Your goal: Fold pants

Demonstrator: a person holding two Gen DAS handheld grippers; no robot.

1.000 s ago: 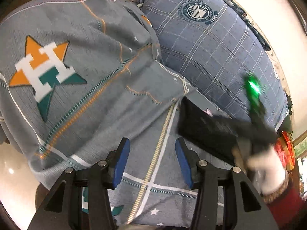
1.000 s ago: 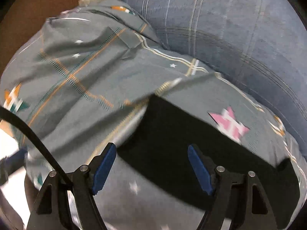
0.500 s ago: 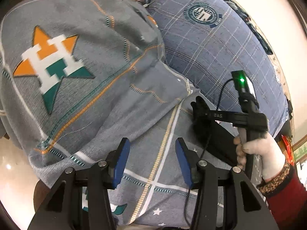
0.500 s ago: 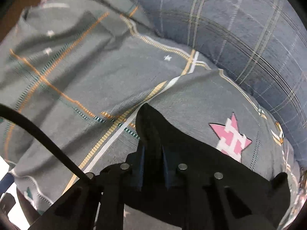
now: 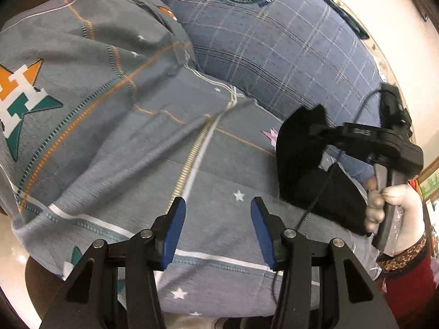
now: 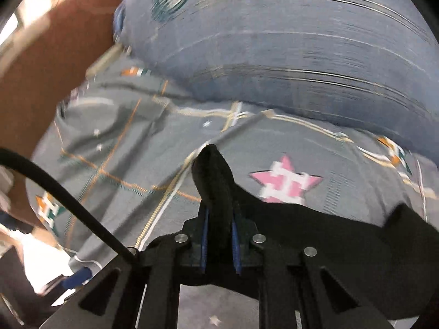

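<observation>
A home bedroom: a bed dressed in a grey star-print bedsheet (image 5: 115, 126), a blue plaid pillow (image 5: 274, 44) at its head, pale wall (image 5: 384, 13) behind.

A bed under a grey star-patterned quilt (image 5: 153, 126) carries, ahead of the fingers, a blue plaid pillow (image 5: 274, 44) and seemingly black pants (image 5: 329, 192).

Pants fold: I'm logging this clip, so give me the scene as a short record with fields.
item: black pants, lying on a grey star-print sheet
behind: blue plaid pillow
right gripper: shut on a pinched-up edge of the pants
left gripper: open, above the sheet, holding nothing
fold: not yet made
</observation>
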